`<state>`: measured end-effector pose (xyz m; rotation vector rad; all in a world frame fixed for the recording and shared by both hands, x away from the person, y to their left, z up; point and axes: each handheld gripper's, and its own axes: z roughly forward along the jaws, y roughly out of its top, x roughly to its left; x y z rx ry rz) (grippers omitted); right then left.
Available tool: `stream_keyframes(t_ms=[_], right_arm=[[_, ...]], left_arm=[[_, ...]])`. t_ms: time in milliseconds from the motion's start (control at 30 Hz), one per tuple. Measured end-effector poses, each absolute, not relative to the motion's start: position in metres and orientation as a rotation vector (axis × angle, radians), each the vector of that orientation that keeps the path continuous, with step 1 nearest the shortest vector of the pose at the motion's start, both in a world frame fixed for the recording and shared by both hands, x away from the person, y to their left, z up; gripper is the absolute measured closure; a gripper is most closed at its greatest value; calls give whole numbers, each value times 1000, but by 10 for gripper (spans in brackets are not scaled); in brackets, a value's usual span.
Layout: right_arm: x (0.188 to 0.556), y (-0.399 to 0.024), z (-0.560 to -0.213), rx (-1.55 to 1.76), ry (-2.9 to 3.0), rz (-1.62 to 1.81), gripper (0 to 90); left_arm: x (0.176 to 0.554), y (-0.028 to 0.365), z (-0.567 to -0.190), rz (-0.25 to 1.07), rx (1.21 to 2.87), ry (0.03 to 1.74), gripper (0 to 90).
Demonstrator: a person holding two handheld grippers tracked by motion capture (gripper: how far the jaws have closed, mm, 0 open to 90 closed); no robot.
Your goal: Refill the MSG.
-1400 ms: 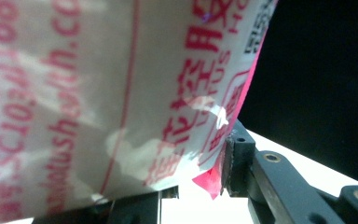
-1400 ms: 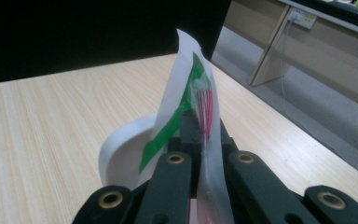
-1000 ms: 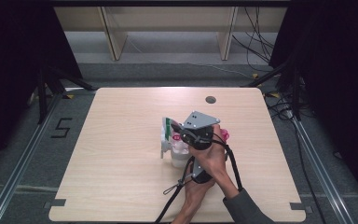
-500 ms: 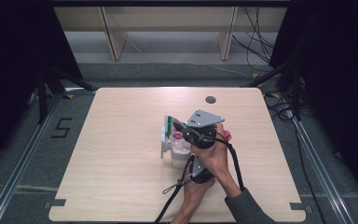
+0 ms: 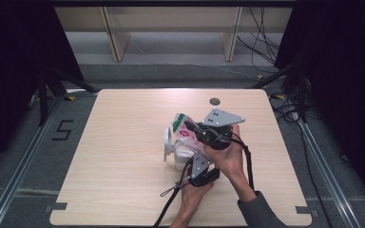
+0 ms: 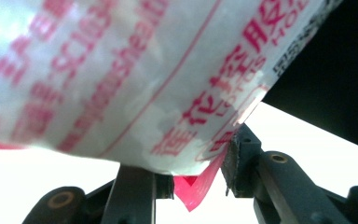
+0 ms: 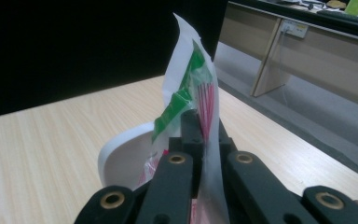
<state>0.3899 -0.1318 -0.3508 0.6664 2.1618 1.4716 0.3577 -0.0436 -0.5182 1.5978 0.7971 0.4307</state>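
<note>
The right gripper (image 7: 200,140) is clamped on the top edge of the packet (image 5: 184,127) and has lifted it slightly away since a second ago. The left gripper (image 6: 196,177) has just been opening, its jaws slack around the packet's bottom corner, above the white cup (image 5: 178,152) on the table (image 5: 114,156). I'd guess a handover.

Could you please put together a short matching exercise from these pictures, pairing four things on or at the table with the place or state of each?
Things:
1. right tool
2. packet
3. white cup
4. dark round hole

Places or states:
A. in the table top near the far edge
B. clamped shut on the packet's edge
C. white with red and green print, held up between both tools
D. on the table beside the packet, its open mouth showing

Pairs: 1-B, 2-C, 3-D, 4-A
</note>
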Motion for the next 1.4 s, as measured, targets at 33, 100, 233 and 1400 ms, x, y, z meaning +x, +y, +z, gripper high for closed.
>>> stream_keyframes(t_ms=[33,100,233,1400], right_arm=[[389,-134,-351,682,2173,1484,900],[388,-141,-351,707,2171,1527,900],[388,-156,-352,722,2150,1615,900],[376,-239,-385,872,2042,1735,900]], left_arm=[[357,-43,-519,419,1591,803,661],[356,-41,-520,421,1610,809,637],[355,-37,-519,410,1613,803,603],[323,16,-499,429,1758,762,409]])
